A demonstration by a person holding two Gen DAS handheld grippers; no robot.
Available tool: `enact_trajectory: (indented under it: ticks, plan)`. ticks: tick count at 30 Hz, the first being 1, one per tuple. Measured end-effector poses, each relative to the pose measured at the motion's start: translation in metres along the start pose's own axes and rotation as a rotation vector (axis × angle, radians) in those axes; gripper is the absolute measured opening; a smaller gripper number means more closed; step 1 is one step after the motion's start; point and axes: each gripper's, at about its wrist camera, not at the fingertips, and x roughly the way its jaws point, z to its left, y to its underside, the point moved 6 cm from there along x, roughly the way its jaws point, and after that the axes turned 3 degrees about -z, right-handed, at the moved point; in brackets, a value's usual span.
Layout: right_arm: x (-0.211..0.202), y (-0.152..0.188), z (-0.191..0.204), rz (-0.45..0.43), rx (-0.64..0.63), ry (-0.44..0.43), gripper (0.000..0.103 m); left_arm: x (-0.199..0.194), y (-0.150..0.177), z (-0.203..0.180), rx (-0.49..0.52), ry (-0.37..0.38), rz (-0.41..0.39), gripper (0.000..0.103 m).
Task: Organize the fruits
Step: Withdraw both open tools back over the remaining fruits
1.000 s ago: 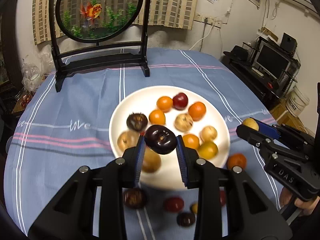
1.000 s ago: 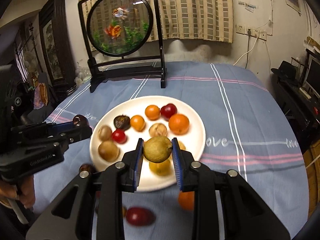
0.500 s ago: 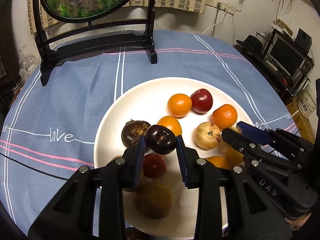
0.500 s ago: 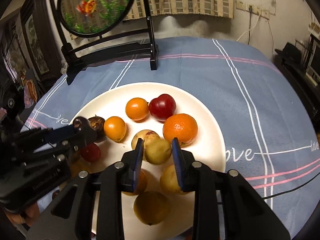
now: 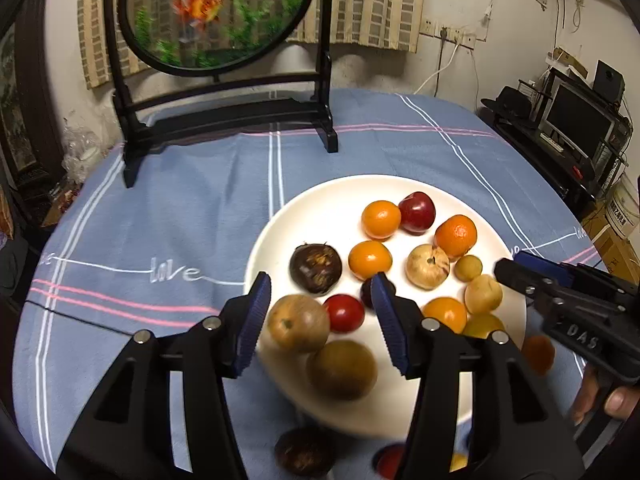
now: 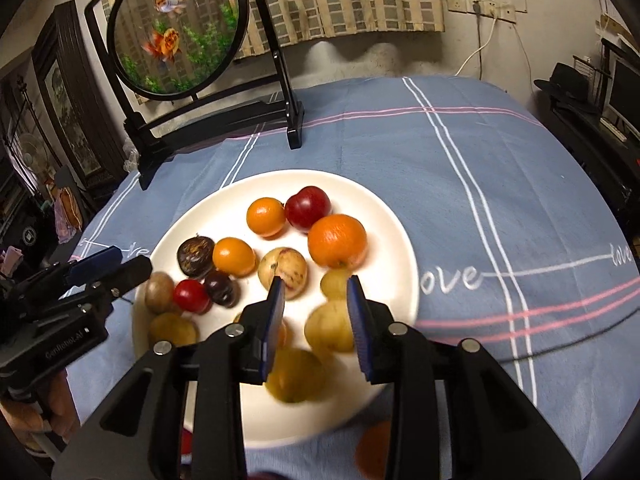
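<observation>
Your left gripper [image 5: 320, 316] has just been opening: the dark plum [image 6: 220, 288] it carried a sec ago is out of the pads and now sits on the white plate [image 5: 320, 200], just beside the red fruit [image 5: 344, 313] and in front of the dark brown one [image 5: 316, 268]. The left gripper's jaws stand apart w/ nothing pressed between them; the red fruit and a brown one only show through the gap. Your right gripper [image 6: 316, 308] is likewise off its load: the small yellow-green fruit [image 6: 336, 283] it held before lies on the plate beyond the tips, pads not touching it, jaws only slightly apart. So two more pieces are on the plate. Still loose on the blue cloth of the worktop [image 5: 180, 208], near the plate's front edge: a dark fruit [image 5: 304, 454], an orange one [image 5: 538, 354], plus a couple of blurred ones. Those look like your next pickups, I'd say.
</observation>
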Motion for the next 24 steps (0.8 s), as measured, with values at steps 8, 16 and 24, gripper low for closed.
enact_trajectory:
  ticks: [8,16,24]
  plan:
    - [-0.035,0.030,0.003,-0.017,-0.044,0.039,0.033,-0.044,0.021,0.006,0.011,-0.017,-0.036,0.062]
    - [-0.056,0.061,0.009,-0.032,-0.079,0.052,0.053,-0.071,0.051,-0.001,0.034,-0.048,-0.050,0.064]
    - [-0.068,0.080,0.011,-0.029,-0.096,0.055,0.056,-0.081,0.075,-0.012,0.031,-0.013,-0.034,0.065]
